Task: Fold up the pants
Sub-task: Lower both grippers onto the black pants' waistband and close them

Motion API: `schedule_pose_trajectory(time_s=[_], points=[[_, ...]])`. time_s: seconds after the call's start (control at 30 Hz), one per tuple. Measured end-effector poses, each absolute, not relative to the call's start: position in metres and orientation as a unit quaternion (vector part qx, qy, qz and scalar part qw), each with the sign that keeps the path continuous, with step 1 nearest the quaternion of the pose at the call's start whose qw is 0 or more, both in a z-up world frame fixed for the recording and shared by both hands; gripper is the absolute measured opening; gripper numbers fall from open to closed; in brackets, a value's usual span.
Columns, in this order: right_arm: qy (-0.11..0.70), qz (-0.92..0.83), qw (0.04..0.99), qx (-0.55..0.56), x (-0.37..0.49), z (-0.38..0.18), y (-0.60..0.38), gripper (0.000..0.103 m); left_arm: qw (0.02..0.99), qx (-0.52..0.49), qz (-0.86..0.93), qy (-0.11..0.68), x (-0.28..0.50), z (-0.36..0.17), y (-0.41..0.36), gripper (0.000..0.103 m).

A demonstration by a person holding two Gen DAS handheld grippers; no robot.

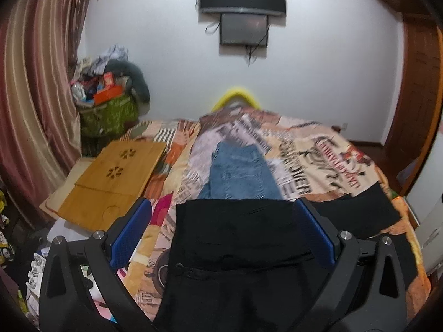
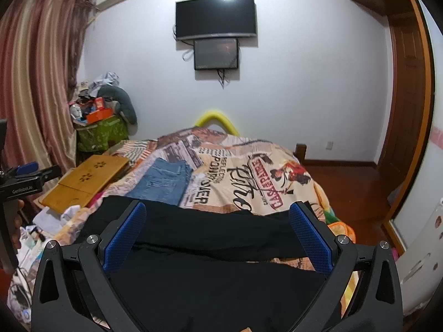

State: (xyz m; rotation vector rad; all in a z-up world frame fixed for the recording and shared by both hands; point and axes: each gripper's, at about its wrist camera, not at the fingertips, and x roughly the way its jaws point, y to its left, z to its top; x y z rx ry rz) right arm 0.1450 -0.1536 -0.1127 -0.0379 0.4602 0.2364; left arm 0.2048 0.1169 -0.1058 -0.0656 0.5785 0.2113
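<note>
Below, both tools [image 1: 221, 207] [image 2: 217, 213] gape over limp black pants [image 1: 238, 235] (matte cloth).

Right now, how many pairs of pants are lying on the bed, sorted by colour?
Black pants: 1, spread across the near edge of the bed.
Blue jeans: 1, folded, lying farther back on the printed bedspread.
Total: 2
</note>
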Motion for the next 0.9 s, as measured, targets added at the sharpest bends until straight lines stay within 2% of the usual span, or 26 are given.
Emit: schedule_pose_trajectory(time_s=[0.23,0.37,0.5,0.73,0.77,0.83,0.9], points=[[0.285,0.124,0.95,-0.014,0.207,-0.148,-0.162,0.103,0.93,-0.034,0.123,0.345,0.269,-0.157,0.159,0.103],[0.308,0.136,0.94,-0.052,0.239,-0.171,-0.156,0.103,0.915,-0.029,0.145,0.375,0.3,-0.187,0.176,0.103],[0.338,0.173,0.922,-0.084,0.265,-0.191,-0.144,0.103,0.896,-0.042,0.134,0.421,0.327,-0.22,0.197,0.103],[0.395,0.243,0.882,-0.077,0.317,-0.218,-0.124,0.103,0.875,-0.081,0.141,0.457,0.357,-0.261,0.231,0.103],[0.402,0.25,0.877,-0.078,0.325,-0.221,-0.12,0.102,0.872,-0.085,0.141,0.462,0.361,-0.265,0.235,0.102],[0.416,0.263,0.866,-0.083,0.341,-0.227,-0.108,0.102,0.866,-0.093,0.138,0.472,0.368,-0.273,0.242,0.089],[0.43,0.274,0.855,-0.092,0.355,-0.234,-0.097,0.101,0.861,-0.1,0.125,0.483,0.377,-0.281,0.245,0.082]])
